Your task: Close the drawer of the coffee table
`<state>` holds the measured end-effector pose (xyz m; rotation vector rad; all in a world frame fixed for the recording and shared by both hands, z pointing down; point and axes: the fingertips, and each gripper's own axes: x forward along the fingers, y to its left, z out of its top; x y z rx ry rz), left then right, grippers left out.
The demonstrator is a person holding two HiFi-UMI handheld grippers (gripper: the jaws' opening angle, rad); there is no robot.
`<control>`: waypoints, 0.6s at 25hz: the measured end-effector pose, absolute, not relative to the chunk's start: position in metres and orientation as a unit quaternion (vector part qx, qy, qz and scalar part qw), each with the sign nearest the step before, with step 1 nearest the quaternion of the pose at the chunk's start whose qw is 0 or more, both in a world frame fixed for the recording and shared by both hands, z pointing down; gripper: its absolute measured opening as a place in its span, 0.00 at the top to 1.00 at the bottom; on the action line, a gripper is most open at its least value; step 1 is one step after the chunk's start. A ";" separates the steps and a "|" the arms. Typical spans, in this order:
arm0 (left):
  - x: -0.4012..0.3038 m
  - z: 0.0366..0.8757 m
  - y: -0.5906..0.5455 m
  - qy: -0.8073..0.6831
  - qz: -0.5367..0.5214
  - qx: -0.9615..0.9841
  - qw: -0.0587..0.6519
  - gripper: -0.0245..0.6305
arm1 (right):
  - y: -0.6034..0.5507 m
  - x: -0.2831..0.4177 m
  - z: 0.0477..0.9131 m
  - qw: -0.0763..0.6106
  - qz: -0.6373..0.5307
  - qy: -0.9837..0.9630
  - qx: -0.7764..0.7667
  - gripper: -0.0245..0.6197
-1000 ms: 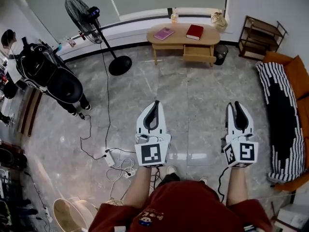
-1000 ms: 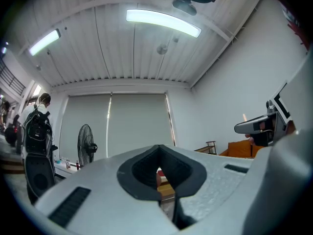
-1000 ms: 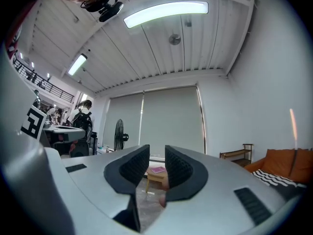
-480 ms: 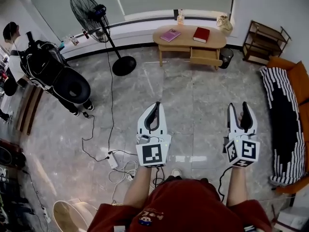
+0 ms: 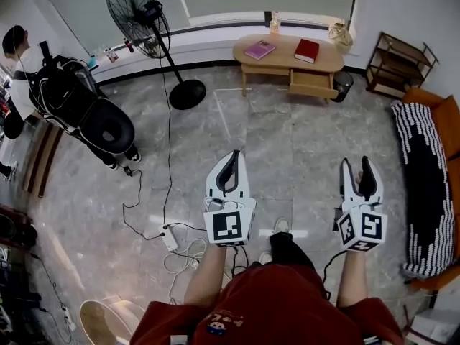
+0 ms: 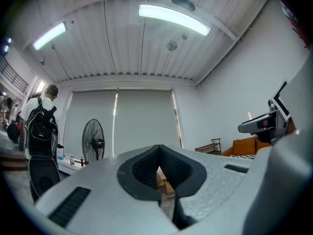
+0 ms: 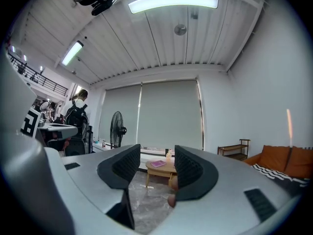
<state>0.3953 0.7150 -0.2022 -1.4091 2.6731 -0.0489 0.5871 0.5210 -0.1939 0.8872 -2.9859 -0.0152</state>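
Drawer (image 5: pixel 312 85) in sight at the far end of the room, pulled out from the front of the table (image 5: pixel 284 52), on its right-hand side, just under the red book (image 5: pixel 307 49). A pink book (image 5: pixel 259 49) lies on the tabletop to the left of the red one. A bottle (image 5: pixel 275 23) stands behind them, and a dark bin (image 5: pixel 343 85) sits on the floor just beside the table's right end.

Both tongs are held level over the grey marble floor (image 5: pixel 287 142), well apart from the table and pointing toward it. Left tongs (image 5: pixel 232 155) are closed, tips meeting, nothing caught between them. Right tongs (image 5: pixel 357 165) have just been opening and now stand apart, empty, with the table showing through the gap.

Off to the left of the table is a big standing fan (image 5: pixel 147 27), and an orange sofa (image 5: pixel 444 121) runs along the right wall.
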 end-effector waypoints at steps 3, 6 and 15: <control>0.379 -0.199 0.710 0.885 -0.018 -0.462 0.059 0.95 | 0.511 0.571 -0.186 0.018 0.002 -0.959 0.284 0.63; 0.360 -0.195 0.703 0.885 -0.019 -0.460 0.067 0.95 | 0.498 0.549 -0.176 0.018 0.010 -0.959 0.282 0.63; 0.278 -0.169 0.645 0.887 -0.039 -0.457 0.053 0.95 | 0.436 0.463 -0.144 0.021 0.039 -0.957 0.288 0.63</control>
